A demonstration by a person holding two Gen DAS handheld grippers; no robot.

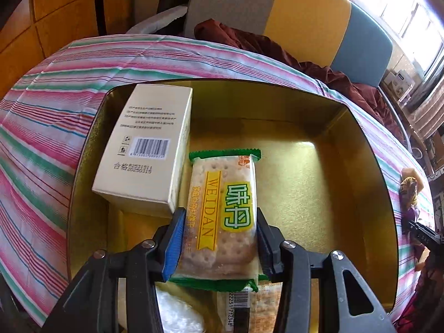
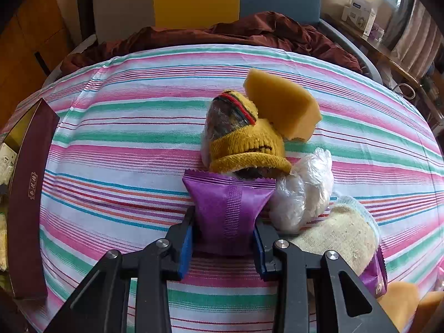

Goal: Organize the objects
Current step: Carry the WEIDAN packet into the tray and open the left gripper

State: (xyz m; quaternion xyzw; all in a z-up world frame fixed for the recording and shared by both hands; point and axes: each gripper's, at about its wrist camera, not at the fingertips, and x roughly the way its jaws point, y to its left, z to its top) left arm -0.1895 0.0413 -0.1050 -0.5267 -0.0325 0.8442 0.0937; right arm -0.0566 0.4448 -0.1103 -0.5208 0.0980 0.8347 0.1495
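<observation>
Below the cracker packet in your left claw, a second packet is half covered and cut off by the frame; its barcode digits blur. Right view crops the maroon box.

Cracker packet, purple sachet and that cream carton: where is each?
cracker packet point(image 1: 222, 208), left wrist view, on its yellow-green label.
purple sachet point(image 2: 231, 211), right wrist view, on its ribbed centre seam.
cream carton point(image 1: 147, 144), left wrist view, on its barcode face.
</observation>
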